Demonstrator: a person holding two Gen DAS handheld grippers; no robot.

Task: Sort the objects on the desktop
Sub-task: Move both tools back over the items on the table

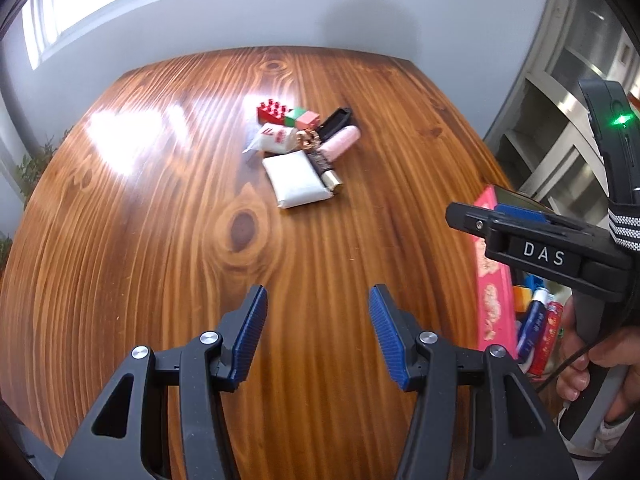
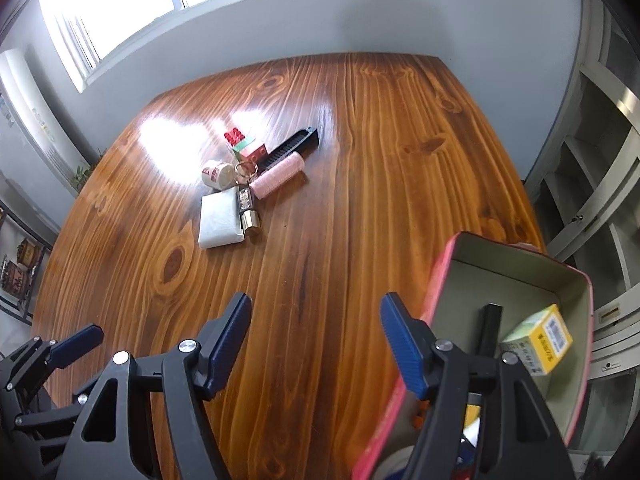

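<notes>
Roughly, progress: a fair way in, I would judge, with part sorted and a heap still waiting.
Already sorted: the pink box (image 2: pixel 440 280) at the right edge of the worktop (image 2: pixel 360 200) holds a yellow carton (image 2: pixel 540 338) and a black stick (image 2: pixel 490 328); more items show at its near end, too hidden to name.
Still to sort: a cluster toward the far middle of the worktop, well apart from the box.
Cluster contents: a white packet (image 1: pixel 298 178), a pink roller (image 1: pixel 340 142), a black comb (image 1: pixel 336 120), a red brick (image 1: pixel 272 112), a green and pink block (image 1: pixel 302 118), a small white cup (image 1: pixel 276 138), a gold-capped tube (image 1: pixel 326 170) and a key ring (image 1: pixel 306 138), all touching or overlapping.
Left gripper (image 1: pixel 318 320): fingers apart, nothing between them, held over bare wood near the front edge.
Right gripper (image 2: pixel 316 330): fingers apart and empty, beside the box's left wall.
Person: a hand (image 1: pixel 588 356) grips the right tool's handle.
Next, as I judge it: reach across to the cluster and pull one loose piece out.
</notes>
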